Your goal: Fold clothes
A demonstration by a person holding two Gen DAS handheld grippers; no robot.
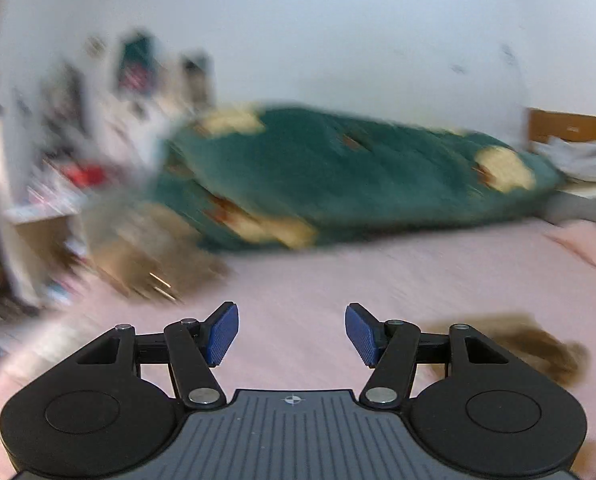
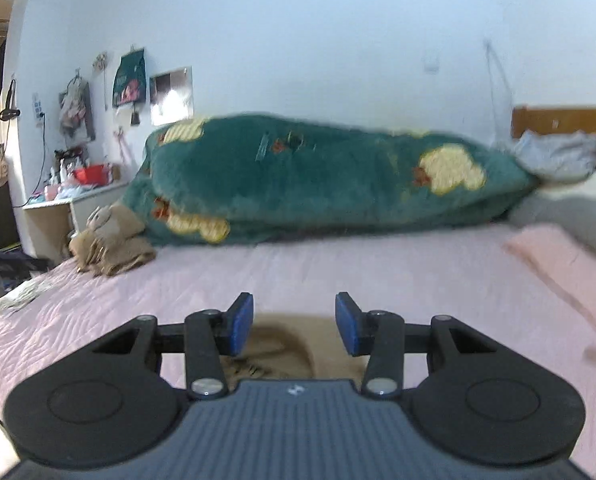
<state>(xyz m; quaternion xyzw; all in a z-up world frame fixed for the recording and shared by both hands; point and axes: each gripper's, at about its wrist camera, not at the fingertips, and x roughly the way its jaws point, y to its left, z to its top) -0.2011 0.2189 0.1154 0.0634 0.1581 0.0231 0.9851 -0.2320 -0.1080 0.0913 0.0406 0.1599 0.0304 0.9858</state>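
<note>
A brown garment (image 2: 285, 348) lies flat on the pink bed sheet (image 2: 338, 264), just under and behind my right gripper (image 2: 294, 314). The blue pads of that gripper stand apart with nothing pressed between them. In the blurred left wrist view the same brown garment (image 1: 538, 350) shows low to the right of my left gripper (image 1: 291, 322). The left gripper is open over bare pink sheet (image 1: 378, 272) and holds nothing. A pile of tan clothes (image 2: 109, 244) sits at the bed's far left corner.
A big green plush blanket (image 2: 318, 180) with yellow patches fills the back of the bed along the white wall. Pillows (image 2: 558, 156) and a wooden headboard (image 2: 558, 120) are at the right. A cluttered white desk (image 2: 77, 196) stands left of the bed.
</note>
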